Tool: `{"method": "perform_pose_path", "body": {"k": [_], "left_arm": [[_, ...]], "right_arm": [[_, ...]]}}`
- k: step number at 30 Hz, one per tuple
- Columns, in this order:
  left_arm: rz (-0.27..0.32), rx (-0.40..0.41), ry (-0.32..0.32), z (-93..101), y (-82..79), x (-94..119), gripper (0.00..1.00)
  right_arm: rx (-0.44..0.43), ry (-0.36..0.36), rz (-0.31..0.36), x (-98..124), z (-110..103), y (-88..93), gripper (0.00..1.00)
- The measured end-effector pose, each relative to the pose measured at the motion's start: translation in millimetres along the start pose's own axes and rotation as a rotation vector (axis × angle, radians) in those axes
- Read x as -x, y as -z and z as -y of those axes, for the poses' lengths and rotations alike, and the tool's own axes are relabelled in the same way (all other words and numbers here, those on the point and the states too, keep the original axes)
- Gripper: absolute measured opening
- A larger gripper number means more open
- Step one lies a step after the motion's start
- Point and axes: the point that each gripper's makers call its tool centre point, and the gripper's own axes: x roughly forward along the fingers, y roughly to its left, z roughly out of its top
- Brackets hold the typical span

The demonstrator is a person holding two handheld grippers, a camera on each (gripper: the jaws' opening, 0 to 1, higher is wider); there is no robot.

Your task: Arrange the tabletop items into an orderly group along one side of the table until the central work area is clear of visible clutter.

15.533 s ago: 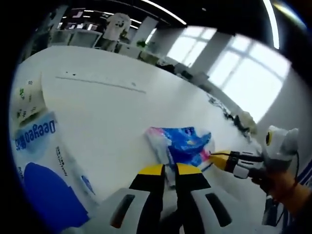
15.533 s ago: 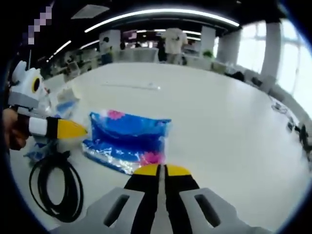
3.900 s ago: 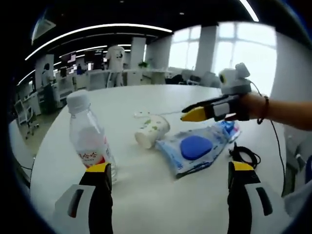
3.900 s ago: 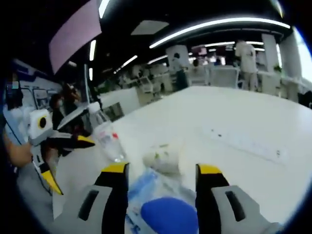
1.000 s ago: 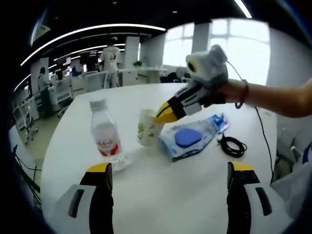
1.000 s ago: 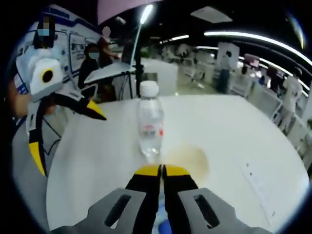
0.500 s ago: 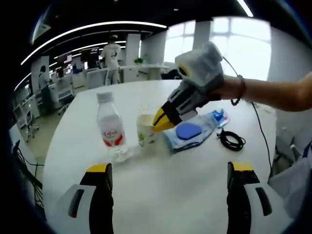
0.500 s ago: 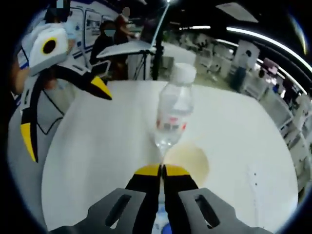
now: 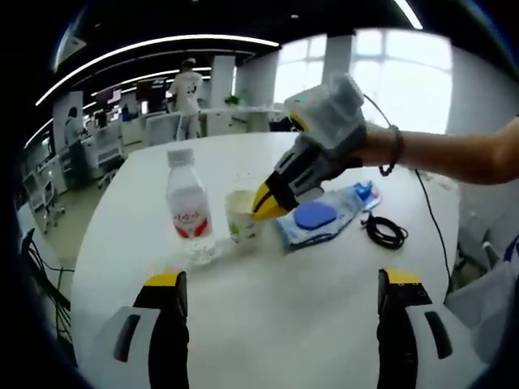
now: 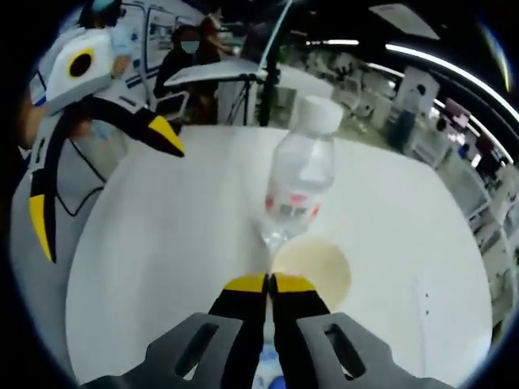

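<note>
A paper cup (image 9: 242, 219) with a green print stands upright on the white table (image 9: 324, 284), close beside a clear water bottle (image 9: 187, 215) with a red label. My right gripper (image 9: 263, 204) reaches in from the right and is shut on the cup's rim. In the right gripper view its jaws (image 10: 268, 282) are pressed together at the edge of the cup (image 10: 315, 269), with the bottle (image 10: 297, 189) just behind. My left gripper (image 9: 280, 279) is held wide open in front of these, holding nothing; it also appears as the left gripper (image 10: 101, 174) at the left.
A blue and white wipes pack (image 9: 318, 220) lies to the right of the cup, and a coiled black cable (image 9: 383, 231) lies further right. People, desks and a tripod stand beyond the table edge.
The cup, lying on its side earlier, is now upright in my right gripper. Over the last second it has moved closer to the bottle. My left gripper stays open.
</note>
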Motion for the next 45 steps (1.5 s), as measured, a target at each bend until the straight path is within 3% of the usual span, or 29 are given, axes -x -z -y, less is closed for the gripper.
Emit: {"method": "perform_pose_path", "body": {"k": [11,20,30,37,45], "left_arm": [[-0.001,0.006,-0.001,-0.6,1.1,1.7,0.97],[0.011,0.021,-0.015,-5.8,-0.6,4.3,0.98],[0.019,0.027,-0.021,-10.5,-4.1,4.5,0.99],[0.029,0.032,-0.031,-14.5,-8.3,5.3,0.99],[0.049,0.033,-0.032,-16.0,-16.0,8.9,0.99]], "right_arm": [[-0.024,-0.004,0.000,-2.7,-1.5,-1.2,0.00],[-0.106,0.015,0.020,1.0,0.6,-3.2,0.21],[-0.223,0.080,0.065,17.0,11.9,-3.0,0.57],[-0.347,0.124,0.129,37.4,10.1,0.3,0.73],[-0.416,0.151,0.202,65.0,5.7,5.7,0.86]]}}
